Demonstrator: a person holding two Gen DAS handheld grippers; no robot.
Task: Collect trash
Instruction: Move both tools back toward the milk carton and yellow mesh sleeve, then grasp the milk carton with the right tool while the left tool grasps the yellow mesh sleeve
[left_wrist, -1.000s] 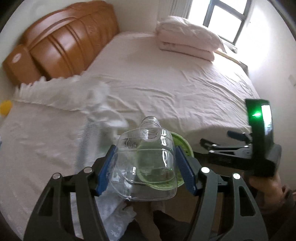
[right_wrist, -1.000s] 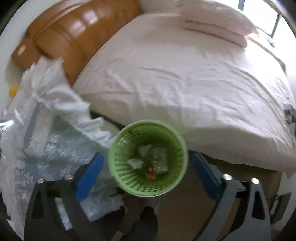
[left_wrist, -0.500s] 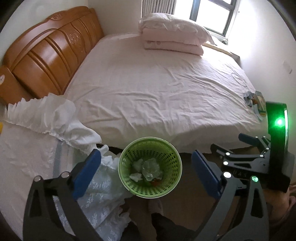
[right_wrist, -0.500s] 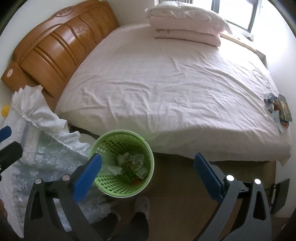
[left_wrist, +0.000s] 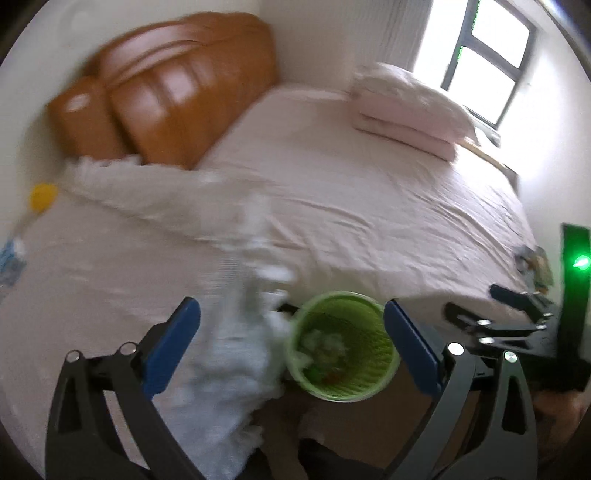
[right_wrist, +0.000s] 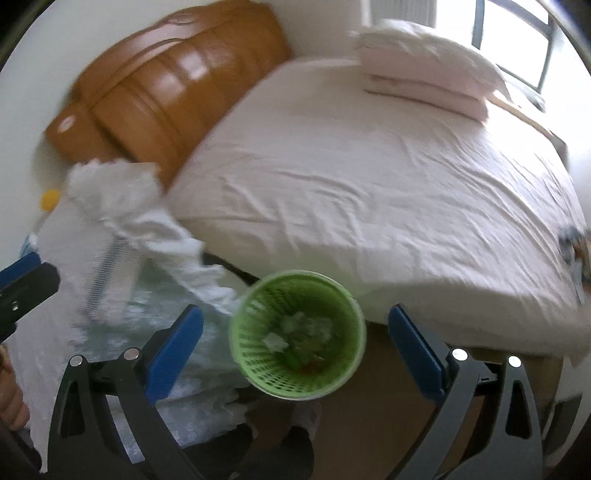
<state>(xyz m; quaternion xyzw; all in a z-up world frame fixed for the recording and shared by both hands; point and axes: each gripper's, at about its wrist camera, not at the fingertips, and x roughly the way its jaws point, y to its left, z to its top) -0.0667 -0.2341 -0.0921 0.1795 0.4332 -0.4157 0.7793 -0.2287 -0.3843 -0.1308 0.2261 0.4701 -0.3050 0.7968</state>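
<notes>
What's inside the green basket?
The basket holds crumpled whitish and clear trash with something small and red. What lies beneath that pile is covered.

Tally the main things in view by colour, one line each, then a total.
Green: 1, bin
Brown: 1, headboard
Pink: 2, bed and pillows
Yellow: 1, a small blurred thing
Blue-padded: 2, left tongs and right tongs, both open and empty
Total: 7
</notes>
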